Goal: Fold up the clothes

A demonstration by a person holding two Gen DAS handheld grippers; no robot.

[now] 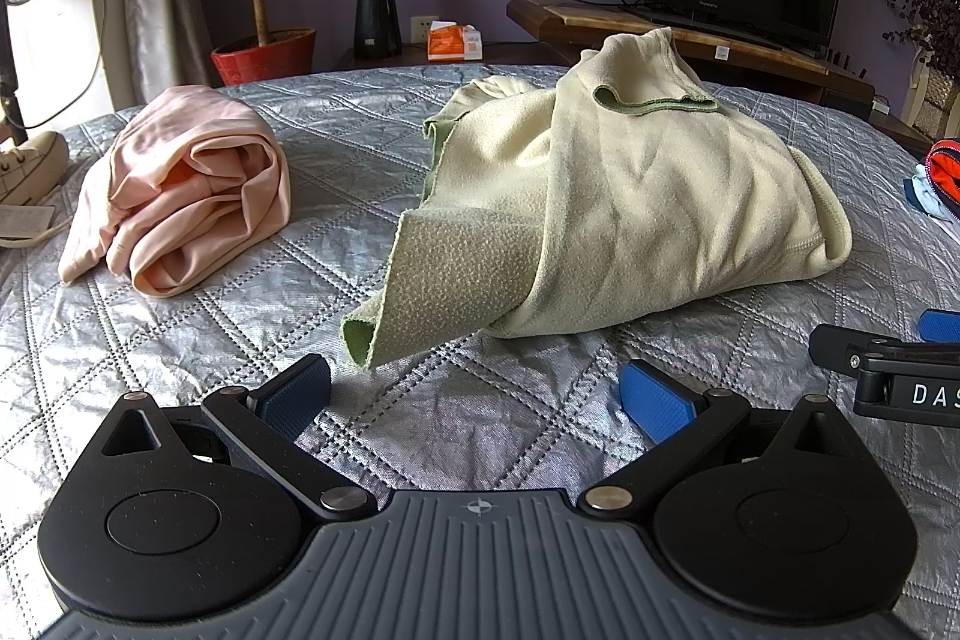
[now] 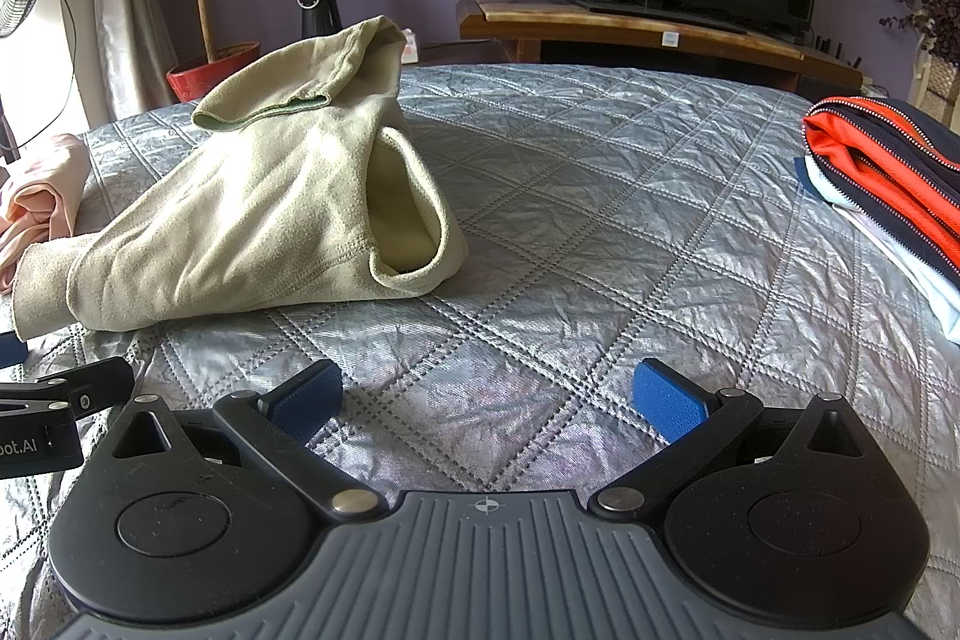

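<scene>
On a silver quilted bedspread (image 1: 252, 328), going left to right: a loosely bundled pink garment (image 1: 180, 196) lies at the far left; near it, at the centre, a pale green fleece top (image 1: 630, 196) sits in a crumpled heap, one sleeve (image 1: 432, 280) trailing toward the viewer; at the far right edge lies a neat stack of folded clothes (image 2: 888, 178), red and navy on top. The left gripper (image 1: 477, 391) hovers just short of the sleeve, jaws spread and empty; the right gripper (image 2: 489, 397) beside it is likewise spread, over bare quilt. The fleece likely needs spreading flat first: pinch the hem or shoulders at two well-separated points.
</scene>
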